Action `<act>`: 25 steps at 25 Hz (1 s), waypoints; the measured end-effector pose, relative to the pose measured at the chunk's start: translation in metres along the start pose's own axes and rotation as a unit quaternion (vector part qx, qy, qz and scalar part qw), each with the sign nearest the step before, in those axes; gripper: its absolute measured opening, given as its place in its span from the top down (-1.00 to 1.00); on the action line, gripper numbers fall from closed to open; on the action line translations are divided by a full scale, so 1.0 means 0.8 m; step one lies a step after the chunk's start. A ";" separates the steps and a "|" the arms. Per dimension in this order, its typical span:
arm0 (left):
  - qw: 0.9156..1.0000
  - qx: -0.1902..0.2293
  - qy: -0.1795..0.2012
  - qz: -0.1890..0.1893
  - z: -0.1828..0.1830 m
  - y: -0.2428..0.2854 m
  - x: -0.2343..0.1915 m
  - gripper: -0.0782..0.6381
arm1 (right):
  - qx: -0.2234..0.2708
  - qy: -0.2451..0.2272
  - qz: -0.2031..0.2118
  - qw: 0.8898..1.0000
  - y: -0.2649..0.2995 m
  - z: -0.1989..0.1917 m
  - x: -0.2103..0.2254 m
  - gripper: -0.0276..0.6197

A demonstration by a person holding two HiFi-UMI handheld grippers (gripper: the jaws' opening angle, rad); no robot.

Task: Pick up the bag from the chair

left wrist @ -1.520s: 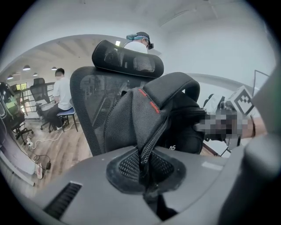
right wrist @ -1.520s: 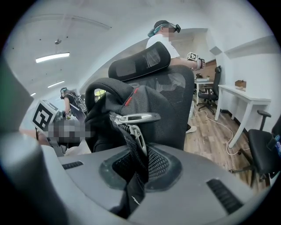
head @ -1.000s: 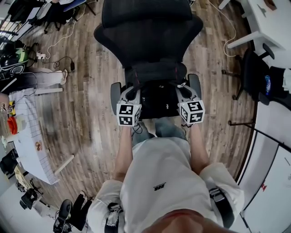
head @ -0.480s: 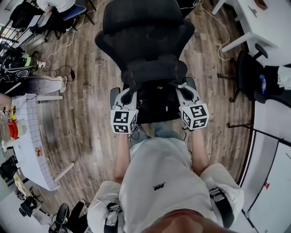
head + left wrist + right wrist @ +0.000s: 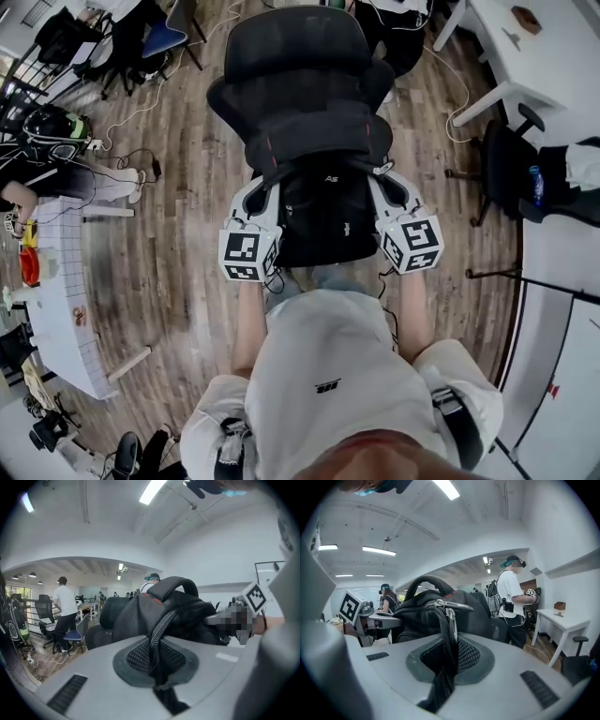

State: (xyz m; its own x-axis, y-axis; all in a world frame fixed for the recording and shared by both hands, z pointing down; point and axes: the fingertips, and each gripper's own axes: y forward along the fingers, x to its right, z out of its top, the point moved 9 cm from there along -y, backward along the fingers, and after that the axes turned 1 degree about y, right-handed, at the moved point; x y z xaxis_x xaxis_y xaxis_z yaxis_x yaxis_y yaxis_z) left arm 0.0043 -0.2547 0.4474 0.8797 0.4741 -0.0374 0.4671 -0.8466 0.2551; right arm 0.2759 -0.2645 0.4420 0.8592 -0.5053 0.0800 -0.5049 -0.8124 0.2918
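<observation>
At the far left a white bench (image 5: 61, 244) carrying small items edges the wooden floor (image 5: 187, 244) of an open office. Beside it, a person stands over a black mesh chair (image 5: 291, 66) and holds the bag (image 5: 323, 211), a black backpack, between two hand-held tools. The left gripper (image 5: 271, 181) has its jaws closed tight on a black webbing strap (image 5: 159, 630) at the bag's left side. The strap runs up from between the grey pads to the body of the pack. In the middle, the bag hangs upright in front of the chair's backrest, its top carry handle (image 5: 173, 582) arching above. From overhead it covers the seat, so there is no telling whether its base is fully clear of the cushion. The right gripper (image 5: 379, 174) mirrors the first, jaws clamped on a second strap (image 5: 444, 641) that carries a metal clip, on the bag's right side. Farther right stand a second dark chair (image 5: 511, 159) and another white bench (image 5: 553, 37). Both grips look secure and the two straps appear to bear the weight. The pick-up seems largely done, with only drawing the bag well away from the chair left to do.
</observation>
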 end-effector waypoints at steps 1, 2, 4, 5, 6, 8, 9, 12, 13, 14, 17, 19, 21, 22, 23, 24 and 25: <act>1.000 0.005 0.001 0.001 0.005 -0.005 0.001 0.73 | 0.005 -0.002 0.001 1.000 -0.004 0.006 -0.002 0.87; 1.000 0.010 0.002 0.001 0.011 -0.009 0.003 0.73 | 0.009 -0.003 0.001 1.000 -0.007 0.011 -0.004 0.87; 1.000 0.018 0.005 0.001 0.022 -0.018 0.005 0.73 | 0.016 -0.005 0.003 1.000 -0.015 0.022 -0.008 0.87; 1.000 0.022 0.005 0.001 0.027 -0.023 0.005 0.73 | 0.019 -0.007 0.004 1.000 -0.018 0.027 -0.011 0.87; 1.000 0.026 0.006 0.001 0.031 -0.028 0.005 0.73 | 0.022 -0.008 0.004 1.000 -0.020 0.031 -0.015 0.87; 0.999 0.032 0.009 0.002 0.037 -0.039 0.004 0.73 | 0.028 -0.011 0.002 1.000 -0.027 0.037 -0.024 0.87; 0.999 0.034 0.011 0.001 0.040 -0.045 0.005 0.73 | 0.031 -0.012 0.001 0.999 -0.031 0.038 -0.028 0.87; 0.999 0.041 0.016 -0.004 0.046 -0.063 0.009 0.73 | 0.039 -0.013 -0.005 0.999 -0.048 0.042 -0.043 0.87; 0.999 0.043 0.017 -0.006 0.047 -0.070 0.010 0.73 | 0.042 -0.014 -0.007 0.999 -0.055 0.043 -0.049 0.87; 0.999 0.045 0.019 -0.008 0.048 -0.078 0.010 0.73 | 0.045 -0.015 -0.010 0.999 -0.061 0.044 -0.056 0.87; 0.998 0.051 0.022 -0.016 0.047 -0.104 0.010 0.73 | 0.052 -0.015 -0.019 0.998 -0.078 0.043 -0.080 0.87; 0.998 0.053 0.023 -0.021 0.045 -0.122 0.012 0.73 | 0.055 -0.014 -0.025 0.998 -0.091 0.040 -0.098 0.87; 0.998 0.056 0.023 -0.026 0.041 -0.142 0.015 0.73 | 0.057 -0.015 -0.032 0.998 -0.107 0.036 -0.115 0.87; 0.998 0.057 0.025 -0.030 0.039 -0.152 0.016 0.73 | 0.058 -0.015 -0.035 0.998 -0.115 0.033 -0.124 0.87; 0.997 0.058 0.026 -0.033 0.037 -0.163 0.018 0.73 | 0.059 -0.014 -0.038 0.997 -0.123 0.030 -0.133 0.87; 0.997 0.059 0.028 -0.036 0.034 -0.173 0.021 0.73 | 0.059 -0.013 -0.042 0.997 -0.131 0.026 -0.142 0.87; 0.997 0.060 0.029 -0.039 0.032 -0.184 0.024 0.73 | 0.059 -0.012 -0.045 0.997 -0.140 0.023 -0.150 0.87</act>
State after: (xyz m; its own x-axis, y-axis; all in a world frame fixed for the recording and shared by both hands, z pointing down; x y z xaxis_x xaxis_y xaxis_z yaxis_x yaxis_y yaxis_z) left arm -0.0453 -0.1276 0.3846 0.8352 0.5500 0.0038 0.5445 -0.8277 0.1355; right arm 0.2281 -0.1184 0.3821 0.8997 -0.4351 0.0355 -0.4340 -0.8824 0.1816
